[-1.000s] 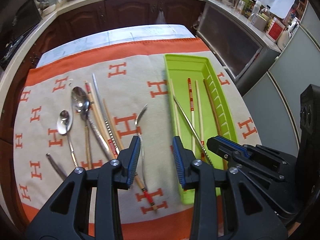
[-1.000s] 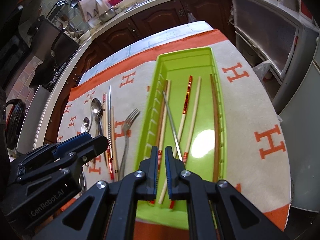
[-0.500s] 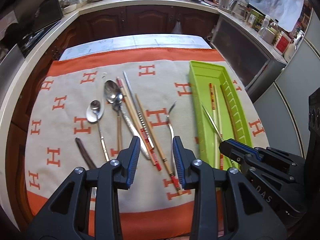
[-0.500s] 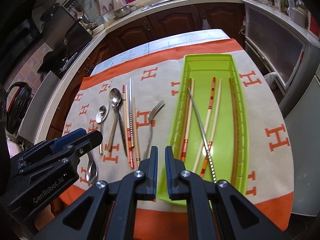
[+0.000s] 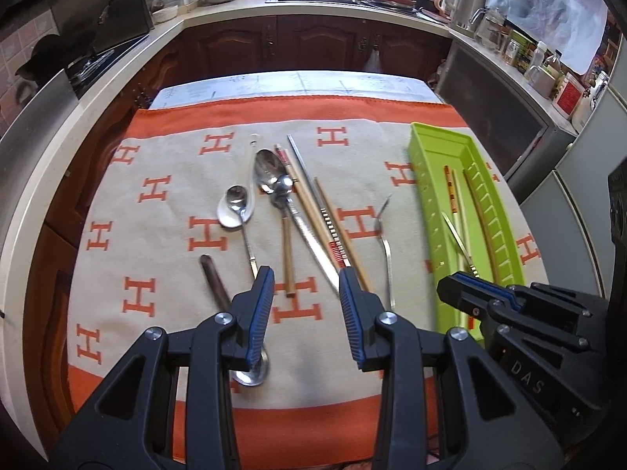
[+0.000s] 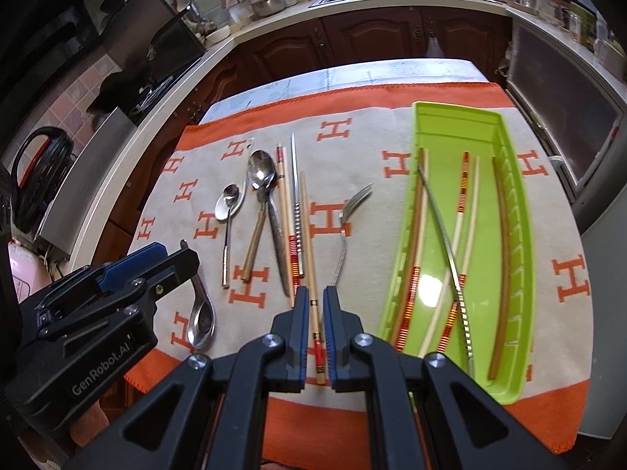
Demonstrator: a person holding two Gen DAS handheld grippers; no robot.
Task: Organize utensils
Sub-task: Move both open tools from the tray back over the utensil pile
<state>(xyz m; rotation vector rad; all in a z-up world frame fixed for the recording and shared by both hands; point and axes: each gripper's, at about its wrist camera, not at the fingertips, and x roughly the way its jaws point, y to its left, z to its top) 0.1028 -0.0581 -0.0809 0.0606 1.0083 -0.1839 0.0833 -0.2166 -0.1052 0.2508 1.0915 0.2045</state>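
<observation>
A lime green tray (image 6: 509, 145) on the right of the cloth holds several chopsticks (image 6: 462, 203); it also shows in the left wrist view as the tray (image 5: 419, 145). Loose on the cloth lie a fork (image 6: 345, 215), a large spoon (image 6: 261, 172), a small spoon (image 6: 230, 196) and more chopsticks (image 6: 298, 215). My left gripper (image 5: 305, 286) hangs open above the handles of the loose utensils (image 5: 290, 235), holding nothing. My right gripper (image 6: 315, 295) hovers with its jaws almost together over a red-banded chopstick (image 6: 313, 301) lying on the cloth, gripping nothing.
The orange and beige cloth (image 5: 156, 196) covers a table with kitchen counters (image 5: 313, 4) behind and to the left. A dark-handled spoon (image 6: 202, 313) lies near the front left. A grey cabinet (image 5: 568, 211) stands to the right of the table.
Both grippers have swung left and back, from over the tray's near end to over the loose utensils. The left stays open and the right stays narrow. No utensil moved.
</observation>
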